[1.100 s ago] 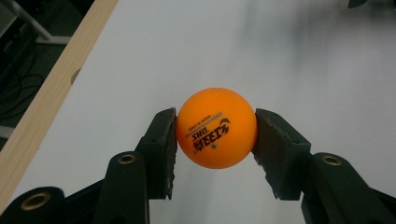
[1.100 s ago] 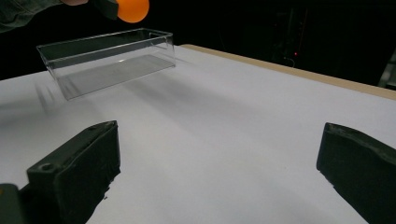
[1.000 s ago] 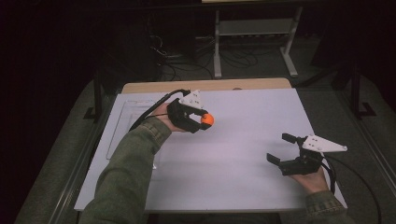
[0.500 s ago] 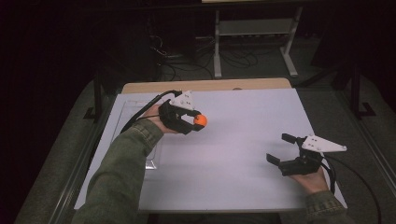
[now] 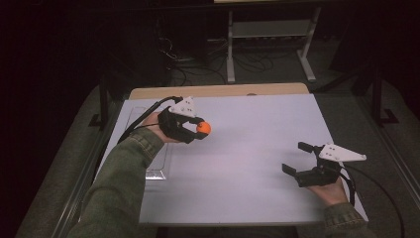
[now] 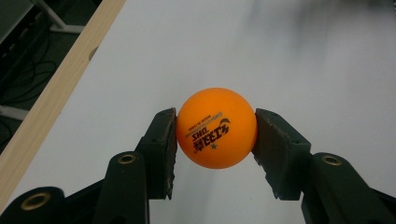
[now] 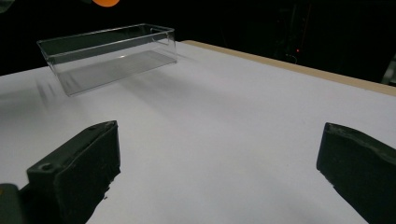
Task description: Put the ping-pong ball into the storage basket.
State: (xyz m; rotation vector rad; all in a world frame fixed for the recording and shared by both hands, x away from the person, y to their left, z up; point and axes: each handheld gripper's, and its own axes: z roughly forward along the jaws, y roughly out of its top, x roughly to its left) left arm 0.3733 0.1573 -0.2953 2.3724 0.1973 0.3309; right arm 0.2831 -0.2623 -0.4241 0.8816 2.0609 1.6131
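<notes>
Compared with a second ago, the left gripper and the orange ball it carries have drifted toward the left side of the table in the high view, closer to the clear tray; the right gripper has kept its place.

Seen along the left gripper's own jaws, the ball sits squarely between the two pads, each pressing a flank of it, printed side facing the camera, so the tool is clenched on the ball and holds it clear of the white surface. From the right gripper's camera the ball shows at the very top edge, above and just behind the tray's far wall. The right gripper rests low with its jaws spread wide and nothing between them.

My reading is that the carry is under way: the ball has been lifted and is being brought over to the tray. What comes next seems to call for bringing the ball above the tray's open top, inside its long walls, lowering it a little so it won't bounce out, and only then letting the jaws part. A light ball could roll or hop if dropped from height.
</notes>
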